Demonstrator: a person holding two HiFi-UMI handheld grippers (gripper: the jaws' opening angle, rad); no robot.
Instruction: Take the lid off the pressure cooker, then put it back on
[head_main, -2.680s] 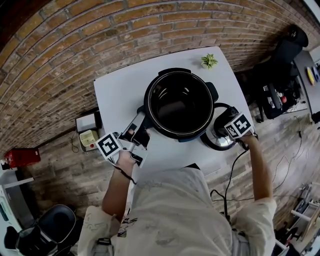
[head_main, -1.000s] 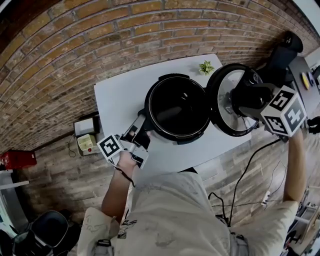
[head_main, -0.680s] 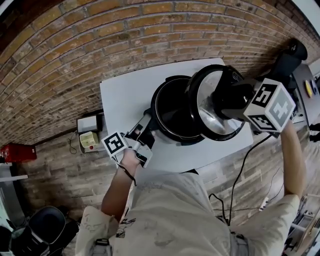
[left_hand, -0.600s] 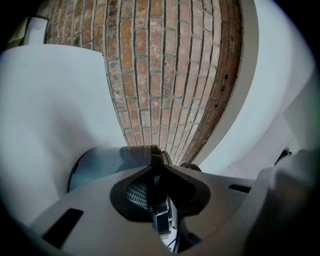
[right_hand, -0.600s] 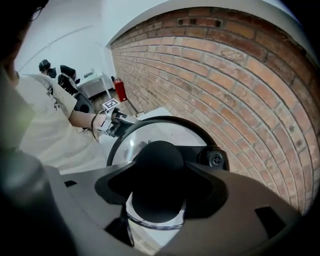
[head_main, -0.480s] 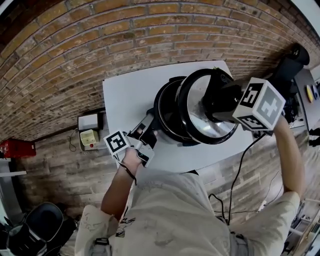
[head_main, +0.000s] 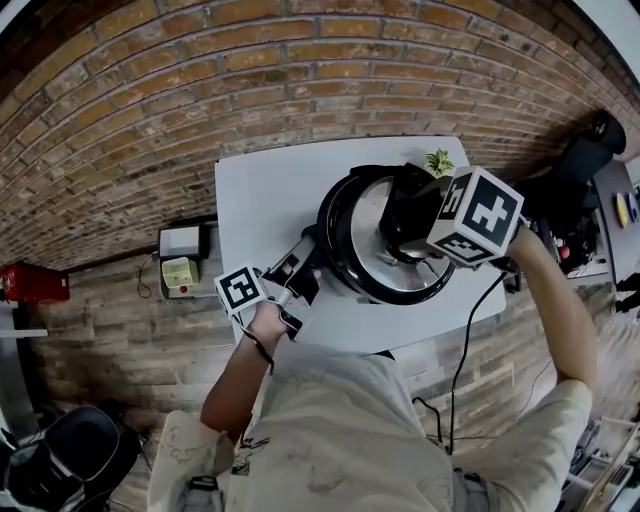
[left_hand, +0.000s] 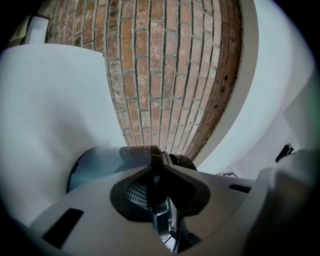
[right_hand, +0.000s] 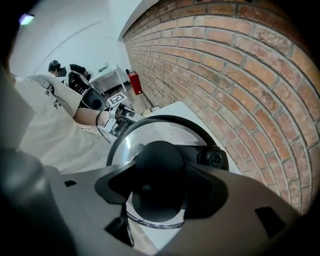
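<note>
The right gripper (right_hand: 159, 186) has its jaws set wide round the lid's black knob (right_hand: 156, 165) — pads pressing either side. The lid (head_main: 368, 222) lies over the cooker (head_main: 335, 262) mouth, mid-counter (head_main: 265, 200); whether it is seated I cannot tell. At the cooker's 8 o'clock the left gripper (head_main: 300, 275) — jaws nearly together — clamps its side handle (left_hand: 162, 217). A plant (head_main: 438, 160) stands at 1 o'clock.

Lid (head_main: 368, 218) over cooker (head_main: 329, 252) on table (head_main: 262, 195), plant (head_main: 437, 161) behind.
</note>
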